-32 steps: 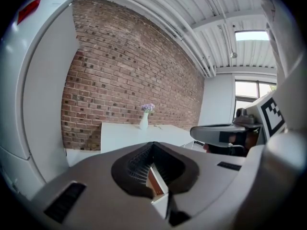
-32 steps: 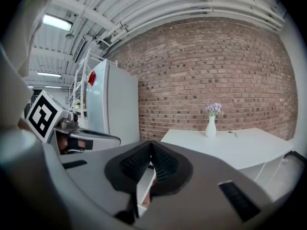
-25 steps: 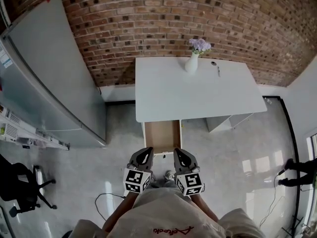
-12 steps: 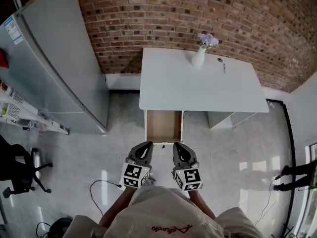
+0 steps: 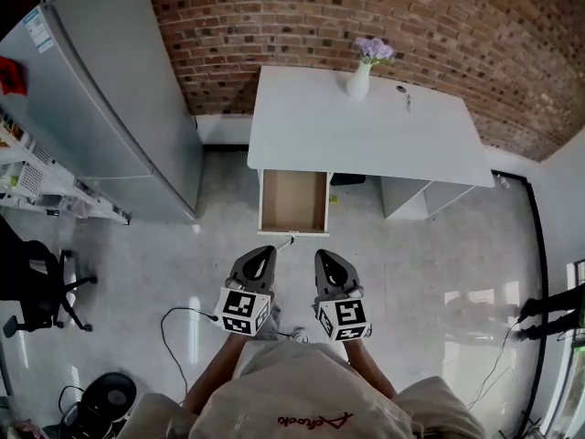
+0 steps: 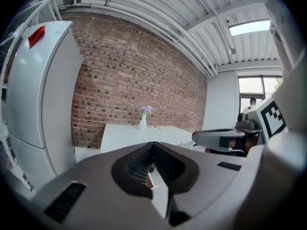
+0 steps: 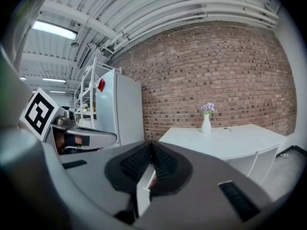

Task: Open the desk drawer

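Evidently done: desk drawer [image 5: 293,201] open below the worktop [image 5: 366,135].
Left gripper [image 5: 262,256], right gripper [image 5: 325,259] clenched empty, clear of it; no pull left.

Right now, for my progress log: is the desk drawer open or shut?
Open: the drawer sticks out from under the front edge of the white desk, its brown inside visible from above.

I'm in an office-type studio room; brick wall [image 5: 384,16], white desk [image 5: 366,140], grey fridge [image 5: 101,99], rolling chair [image 5: 37,293], wire shelving [image 5: 41,195], loose cables [image 5: 174,323] on polished floor [image 5: 411,263]; exposed ceiling pipes [image 7: 144,13]
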